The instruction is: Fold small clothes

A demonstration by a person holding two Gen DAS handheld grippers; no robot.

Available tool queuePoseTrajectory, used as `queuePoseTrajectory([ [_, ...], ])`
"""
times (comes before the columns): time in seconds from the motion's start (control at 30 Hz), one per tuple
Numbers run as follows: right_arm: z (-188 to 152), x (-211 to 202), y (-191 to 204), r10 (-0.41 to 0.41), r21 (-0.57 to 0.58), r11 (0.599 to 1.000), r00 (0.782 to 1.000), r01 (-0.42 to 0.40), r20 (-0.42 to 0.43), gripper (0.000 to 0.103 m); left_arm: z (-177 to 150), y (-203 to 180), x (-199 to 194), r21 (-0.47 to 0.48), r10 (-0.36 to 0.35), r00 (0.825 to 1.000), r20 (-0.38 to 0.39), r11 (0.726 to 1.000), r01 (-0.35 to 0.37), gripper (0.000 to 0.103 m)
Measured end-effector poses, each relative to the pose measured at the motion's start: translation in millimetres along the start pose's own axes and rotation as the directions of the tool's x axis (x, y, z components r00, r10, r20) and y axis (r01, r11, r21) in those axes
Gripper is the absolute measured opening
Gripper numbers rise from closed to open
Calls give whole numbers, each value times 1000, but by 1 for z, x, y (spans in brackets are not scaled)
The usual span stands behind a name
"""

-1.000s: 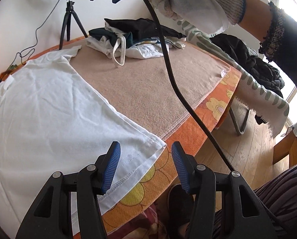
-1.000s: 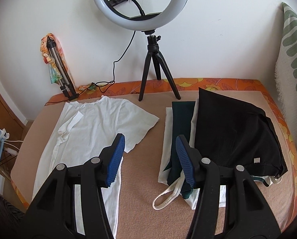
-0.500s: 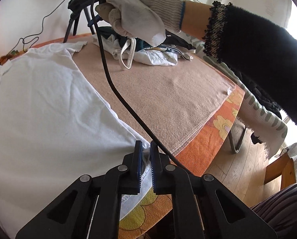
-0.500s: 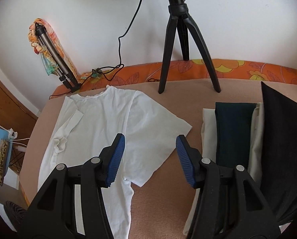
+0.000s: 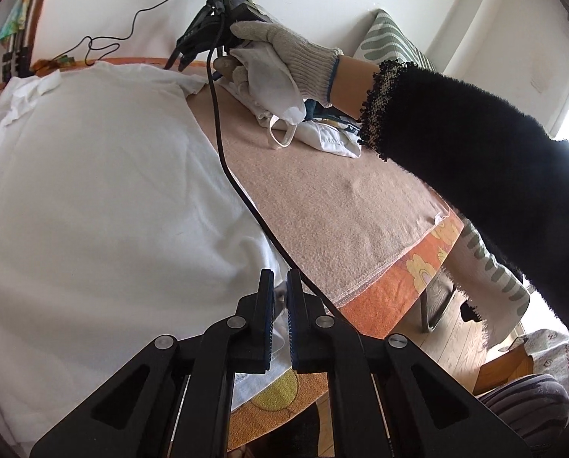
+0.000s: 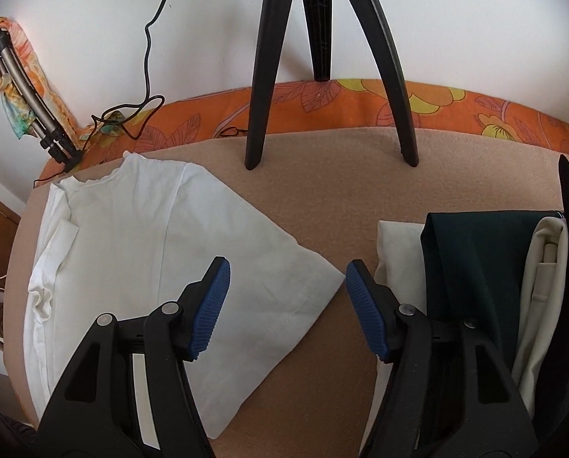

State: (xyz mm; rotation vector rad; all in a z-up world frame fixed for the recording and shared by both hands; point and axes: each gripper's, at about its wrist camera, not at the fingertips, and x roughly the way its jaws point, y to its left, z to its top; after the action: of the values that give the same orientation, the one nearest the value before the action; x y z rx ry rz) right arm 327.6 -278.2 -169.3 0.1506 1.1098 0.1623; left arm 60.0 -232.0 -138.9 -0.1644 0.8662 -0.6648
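Observation:
A white t-shirt lies spread flat on the beige blanket. My left gripper is shut on the shirt's bottom hem corner at the near edge of the table. In the right wrist view the same shirt lies with its neck toward the wall. My right gripper is open and empty just above the tip of the shirt's sleeve. The gloved hand holds that gripper over the far side.
A stack of folded clothes in cream, dark green and black lies right of the sleeve. A black tripod stands at the back near the wall. A black cable runs across the shirt. The table edge drops to the wooden floor.
My left gripper closed on the shirt's hem corner. My right gripper moved forward and down toward the sleeve, staying open.

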Motion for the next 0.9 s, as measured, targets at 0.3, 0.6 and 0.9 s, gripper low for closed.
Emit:
queuePoseTrajectory([
  [0.3, 1, 14, 8, -65, -42, 997, 998, 65, -8, 53, 4, 8, -9, -25, 4, 999, 52, 1000, -2, 5],
  [0.6, 6, -5, 31, -69, -90, 993, 997, 72, 29, 7, -6, 31, -26, -105, 38, 995, 88, 994, -29, 5],
  [0.9, 26, -46, 88, -70, -142, 986, 993, 83, 93, 7, -21, 41, -51, -139, 65, 991, 115, 989, -49, 5],
])
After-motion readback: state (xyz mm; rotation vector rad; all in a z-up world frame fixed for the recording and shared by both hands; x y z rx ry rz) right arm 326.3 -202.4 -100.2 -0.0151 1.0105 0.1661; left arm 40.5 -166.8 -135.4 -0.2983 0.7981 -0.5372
